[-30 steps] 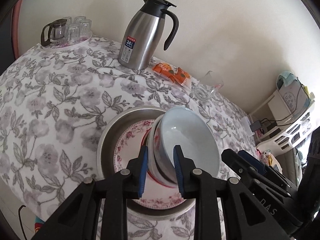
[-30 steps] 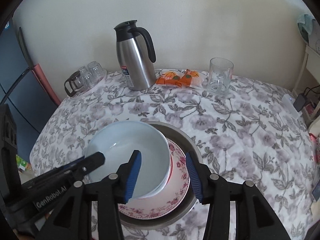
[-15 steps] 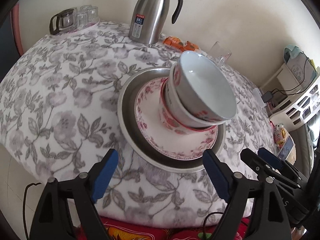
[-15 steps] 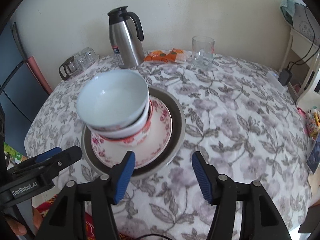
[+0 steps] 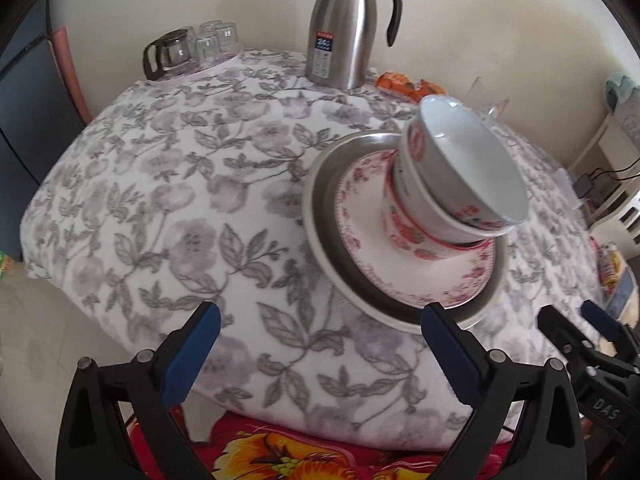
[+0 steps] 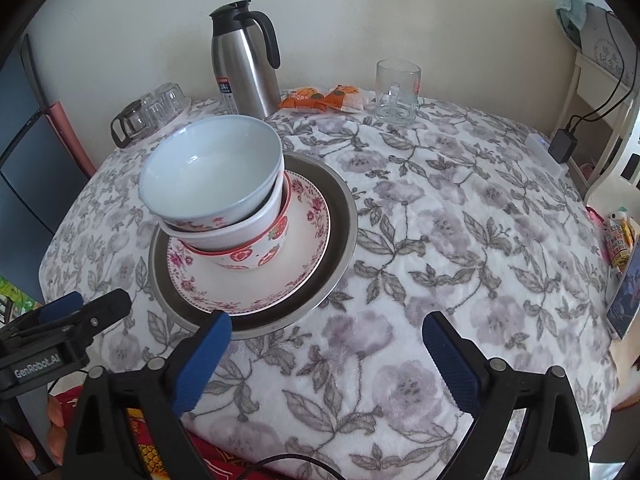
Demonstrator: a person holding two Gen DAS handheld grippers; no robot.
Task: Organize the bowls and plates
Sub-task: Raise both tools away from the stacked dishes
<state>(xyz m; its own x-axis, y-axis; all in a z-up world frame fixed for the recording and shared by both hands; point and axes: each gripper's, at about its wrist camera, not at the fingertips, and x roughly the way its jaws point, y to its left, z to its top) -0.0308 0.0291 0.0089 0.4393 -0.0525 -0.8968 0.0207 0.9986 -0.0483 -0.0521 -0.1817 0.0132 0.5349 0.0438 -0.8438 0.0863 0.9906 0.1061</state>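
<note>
A stack of three nested bowls (image 5: 452,184) (image 6: 216,196), the top one white inside, leans on a pink floral plate (image 5: 424,276) (image 6: 296,256). The plate lies in a metal dish (image 5: 320,236) (image 6: 340,224) on the floral-clothed table. My left gripper (image 5: 316,344) is open and empty, held back at the table's near edge, left of the dish. My right gripper (image 6: 328,344) is open and empty, near the front edge, just right of the dish. Each gripper shows in the other's view.
A steel thermos jug (image 5: 344,24) (image 6: 244,64), a tray of small glasses with a glass pot (image 5: 188,48) (image 6: 148,114), orange snack packets (image 6: 320,98) and a glass mug (image 6: 396,90) stand along the far edge. A white shelf (image 6: 600,92) is at the right.
The left gripper has let go of the top bowl and opened wide. Both grippers have drawn back from the stack to the table's near edge; the bowls stay stacked, leaning.
</note>
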